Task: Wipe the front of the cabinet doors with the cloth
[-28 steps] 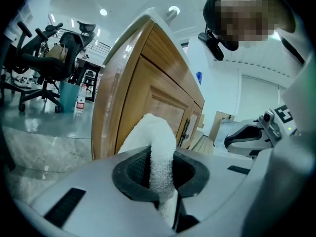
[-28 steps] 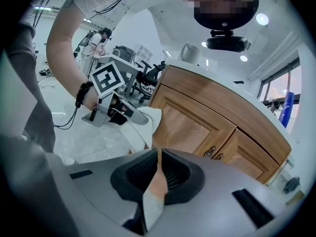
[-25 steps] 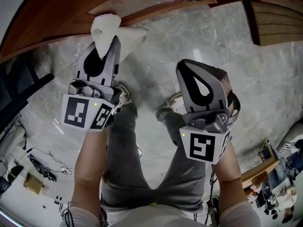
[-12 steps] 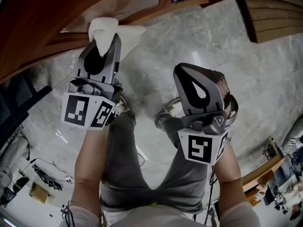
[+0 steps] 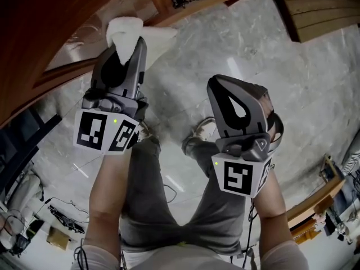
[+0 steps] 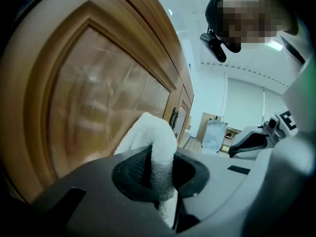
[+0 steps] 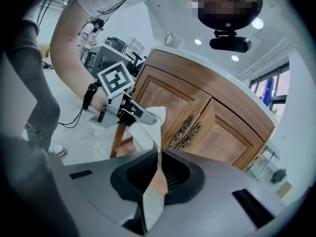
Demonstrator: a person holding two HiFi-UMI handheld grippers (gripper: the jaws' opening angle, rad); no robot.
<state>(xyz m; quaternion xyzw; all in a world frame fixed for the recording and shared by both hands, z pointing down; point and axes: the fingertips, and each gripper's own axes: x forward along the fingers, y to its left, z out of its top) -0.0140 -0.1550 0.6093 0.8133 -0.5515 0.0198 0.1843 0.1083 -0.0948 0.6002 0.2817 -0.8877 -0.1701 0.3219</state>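
Clamping a fold of the white cloth (image 6: 154,147), the left gripper (image 5: 130,45) presses it against the wooden cabinet door (image 6: 94,98). Its own view shows the cloth bulging up from between the jaws, right beside the door's recessed panel. The head view catches only a sliver of the door from above, with the cloth's loose end spreading rightward over the marble floor (image 5: 264,49). The right gripper (image 5: 232,89) hangs apart from the cabinet, above the person's legs (image 5: 146,196), jaws pressed together on nothing. Only its view shows the whole front: two doors, ornate metal handles (image 7: 185,129) at their meeting edges, and the cloth on the left door
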